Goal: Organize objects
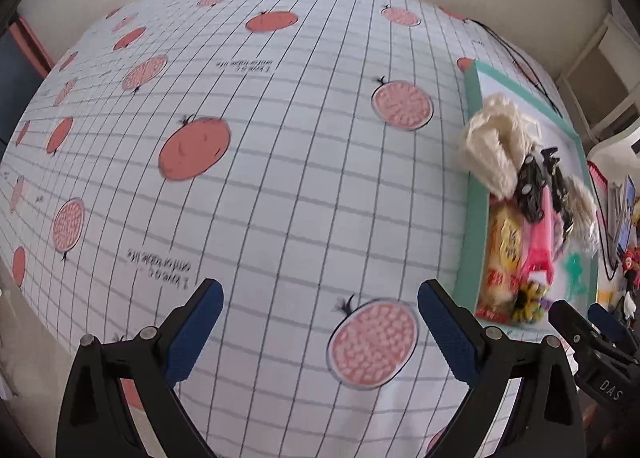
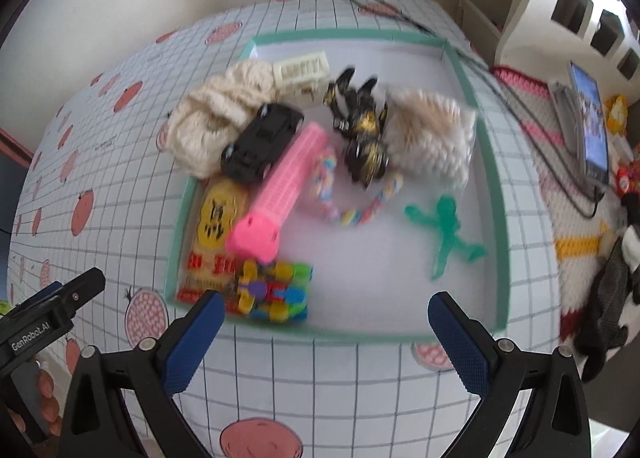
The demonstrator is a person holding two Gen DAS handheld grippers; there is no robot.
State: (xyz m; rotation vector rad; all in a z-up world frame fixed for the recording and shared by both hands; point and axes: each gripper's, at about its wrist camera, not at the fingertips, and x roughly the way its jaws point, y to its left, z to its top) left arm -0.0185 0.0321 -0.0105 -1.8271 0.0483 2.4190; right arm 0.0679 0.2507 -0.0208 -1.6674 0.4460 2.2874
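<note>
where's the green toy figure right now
In the right wrist view, the green toy figure lies flat in the right part of the teal-rimmed tray, right of the pastel twisted rope.

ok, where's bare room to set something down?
Tablecloth left of the tray is bare. Inside the tray, free floor only near the front rim, between the clip pack and green figure. Back-left is piled up.

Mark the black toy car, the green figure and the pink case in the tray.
black toy car (image 2: 262, 142), right wrist view, on its roof.
green figure (image 2: 446, 228), right wrist view, on its torso.
pink case (image 2: 282, 186), right wrist view, on the middle of its ribbed body.
</note>
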